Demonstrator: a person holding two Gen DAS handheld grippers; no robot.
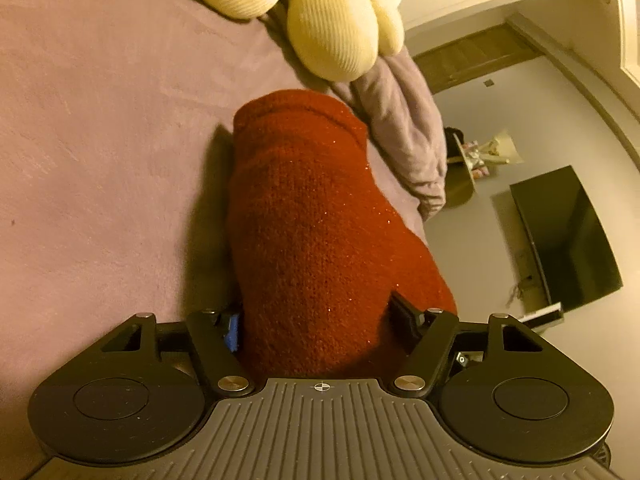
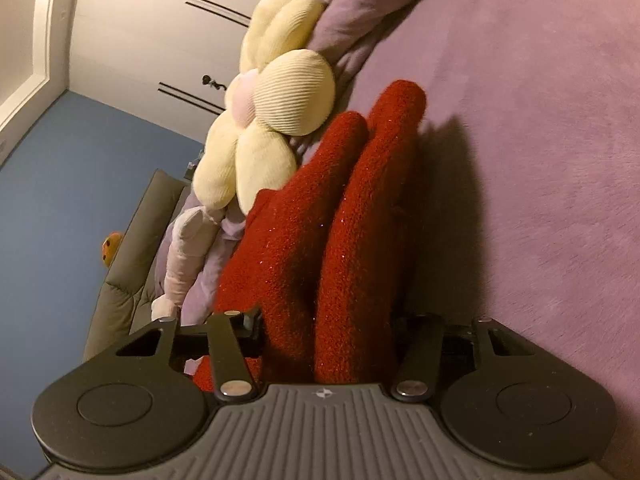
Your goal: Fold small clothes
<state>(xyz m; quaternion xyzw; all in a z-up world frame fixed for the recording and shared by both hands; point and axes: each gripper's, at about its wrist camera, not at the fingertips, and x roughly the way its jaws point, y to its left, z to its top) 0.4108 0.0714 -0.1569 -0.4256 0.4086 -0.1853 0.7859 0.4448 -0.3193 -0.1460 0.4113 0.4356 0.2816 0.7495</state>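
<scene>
Black hand-held gripper (image 1: 320, 320) – ribbed grey body, silver screws

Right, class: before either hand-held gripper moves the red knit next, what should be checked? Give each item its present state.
1. Left hand-held gripper shut on the red knit garment: ok.
2. Right hand-held gripper shut on it: ok.
3. Garment doubled into even layers: cannot tell.
4. Purple bed cover beside it bare: ok.
5. Cream flower cushion apart from the garment: cannot tell.
</scene>
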